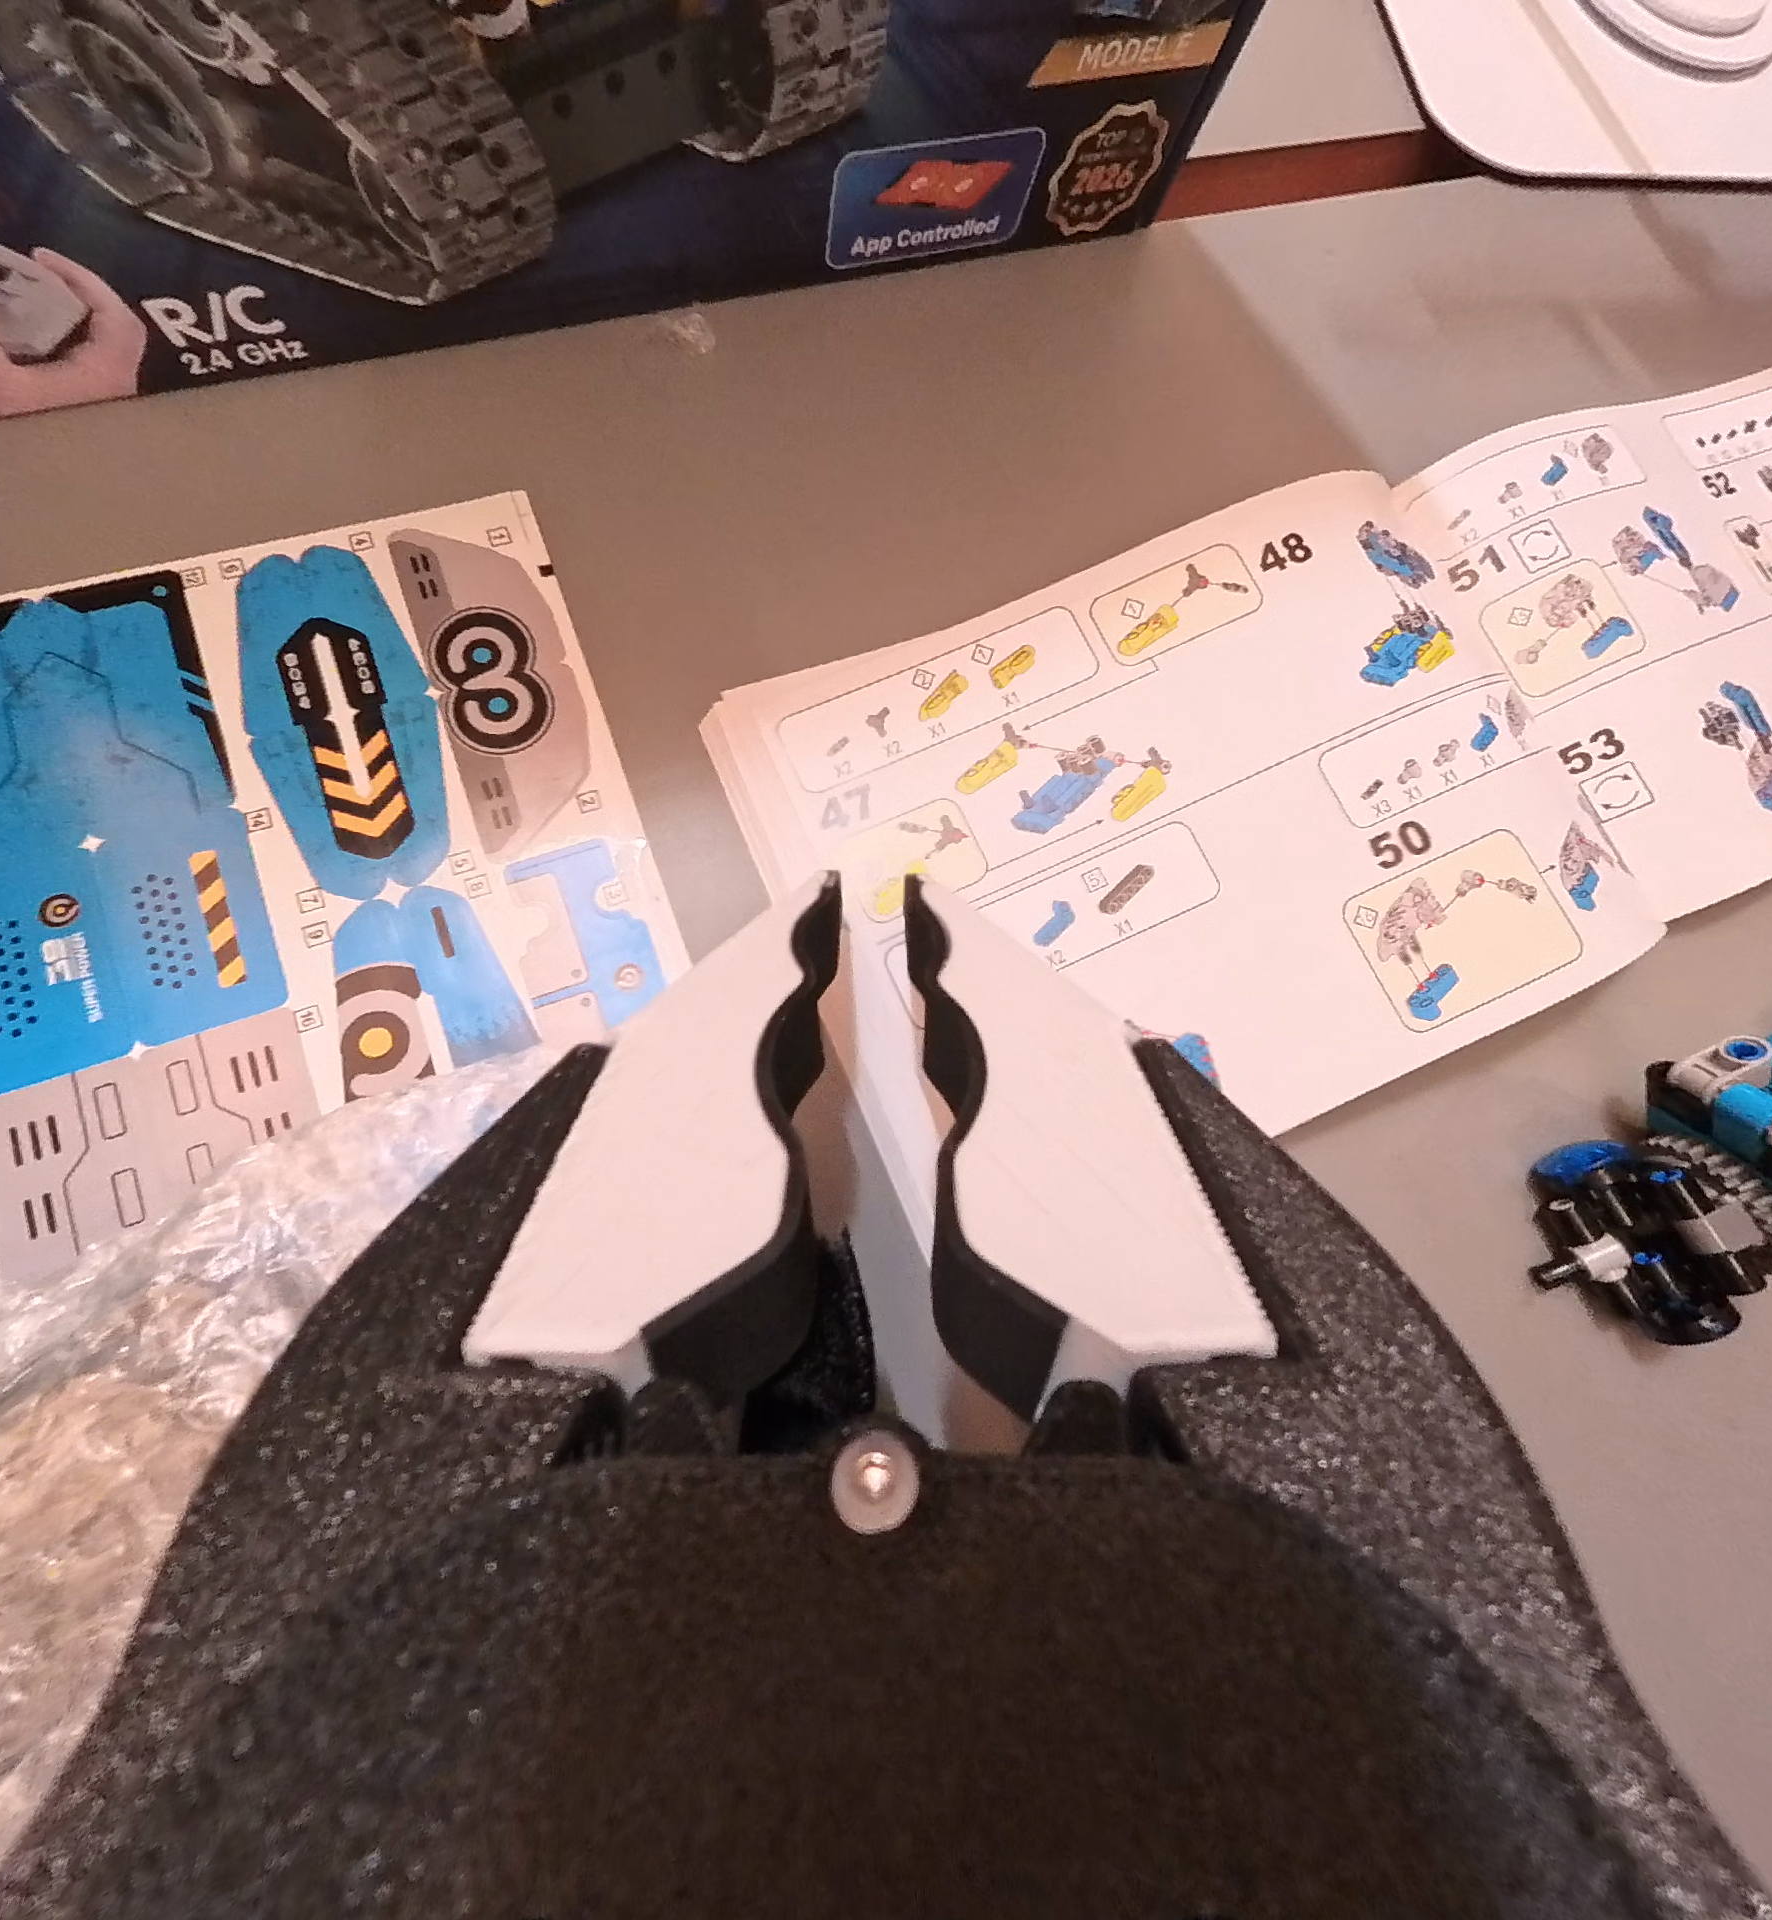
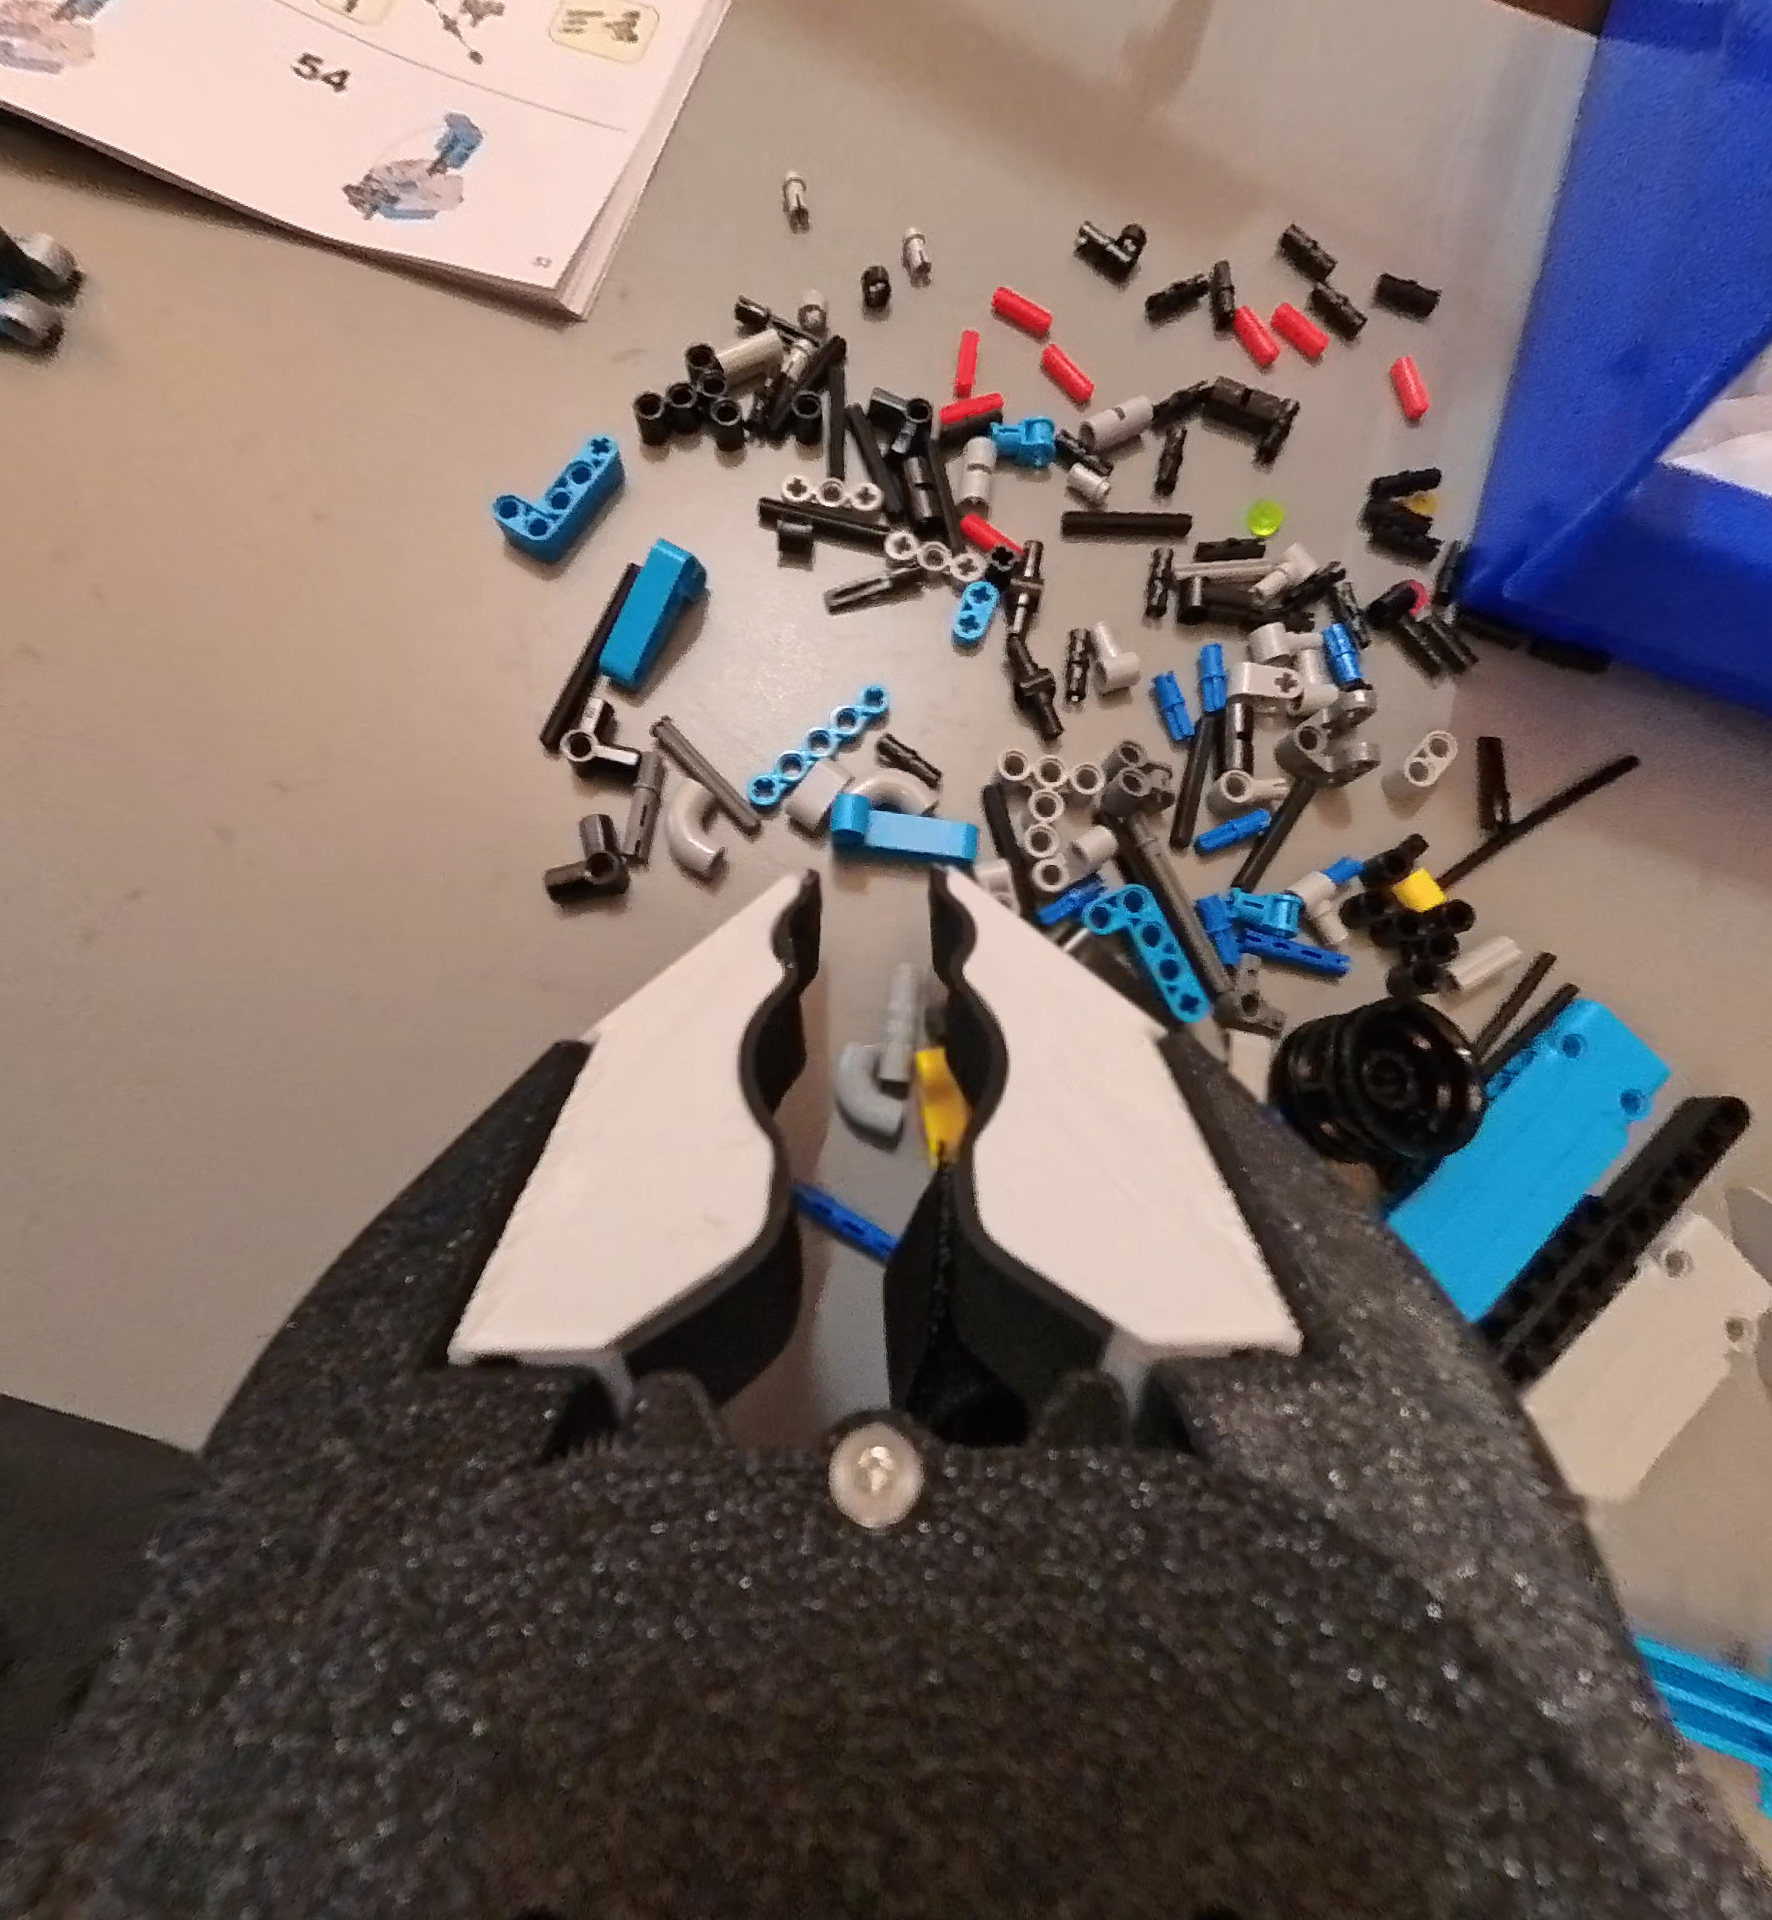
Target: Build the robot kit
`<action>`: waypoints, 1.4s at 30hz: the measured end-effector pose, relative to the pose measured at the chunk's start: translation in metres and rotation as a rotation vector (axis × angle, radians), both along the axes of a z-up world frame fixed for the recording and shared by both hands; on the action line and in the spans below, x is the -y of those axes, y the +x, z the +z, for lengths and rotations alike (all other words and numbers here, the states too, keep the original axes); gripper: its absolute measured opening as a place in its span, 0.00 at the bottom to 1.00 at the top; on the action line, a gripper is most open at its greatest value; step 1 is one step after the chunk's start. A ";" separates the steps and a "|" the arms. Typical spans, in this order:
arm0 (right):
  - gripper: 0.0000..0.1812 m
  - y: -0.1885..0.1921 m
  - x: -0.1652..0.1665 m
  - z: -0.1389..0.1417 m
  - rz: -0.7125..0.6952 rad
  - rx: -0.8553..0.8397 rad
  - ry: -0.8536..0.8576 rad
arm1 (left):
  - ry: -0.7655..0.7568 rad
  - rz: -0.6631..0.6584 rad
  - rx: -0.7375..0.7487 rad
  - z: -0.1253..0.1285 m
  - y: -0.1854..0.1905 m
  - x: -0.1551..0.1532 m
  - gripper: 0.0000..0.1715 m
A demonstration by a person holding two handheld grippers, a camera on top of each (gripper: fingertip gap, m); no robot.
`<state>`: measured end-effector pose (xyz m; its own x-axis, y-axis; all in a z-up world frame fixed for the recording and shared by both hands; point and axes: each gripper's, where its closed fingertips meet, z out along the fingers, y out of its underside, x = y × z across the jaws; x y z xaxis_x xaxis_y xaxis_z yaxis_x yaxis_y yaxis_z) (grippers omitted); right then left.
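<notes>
My left gripper (image 1: 869, 885) hangs over the lower left corner of an open instruction booklet (image 1: 1225, 727). Its jaws stand a narrow gap apart with nothing between them. A blue and black partly built model (image 1: 1734, 1174) lies to its right. My right gripper (image 2: 874, 881) is open and empty above a spread of small loose building pieces (image 2: 1069, 582). A flat blue piece (image 2: 903, 834) lies just ahead of its tips. A grey curved piece (image 2: 866, 1091), a grey pin (image 2: 901, 1013) and a yellow piece (image 2: 936, 1091) show on the table between its fingers.
A sticker sheet (image 1: 238, 831) and bubble wrap (image 1: 82, 1403) lie left of the booklet; the printed box (image 1: 549, 156) stands behind. A blue bin (image 2: 1692, 364) stands far right. A black wheel (image 2: 1381, 1081), blue block (image 2: 1526, 1164), long black beam (image 2: 1630, 1226) and white panels (image 2: 1671, 1340) lie right of the right gripper. My hands' fingertips stand some 50 centimeters from each other. The black wheel (image 2: 1381, 1081) is about 9 centimeters from my right fingertips.
</notes>
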<state>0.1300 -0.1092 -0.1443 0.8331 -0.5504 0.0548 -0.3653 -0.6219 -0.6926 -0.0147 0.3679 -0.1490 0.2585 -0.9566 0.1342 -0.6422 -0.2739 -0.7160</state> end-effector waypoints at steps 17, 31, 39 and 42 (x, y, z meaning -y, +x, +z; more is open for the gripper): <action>0.09 0.043 0.050 0.000 -0.129 -0.004 -0.078 | -0.012 0.001 -0.008 -0.004 0.000 0.000 0.07; 0.08 0.007 0.072 0.002 -0.174 -0.078 0.013 | -0.009 -0.006 0.002 0.000 0.003 0.004 0.07; 0.08 0.008 0.039 -0.004 -0.097 -0.109 0.044 | 0.005 -0.007 0.023 0.008 0.002 0.005 0.07; 0.08 0.001 0.036 -0.009 -0.078 -0.118 0.025 | 0.000 0.002 0.025 0.008 0.001 0.002 0.07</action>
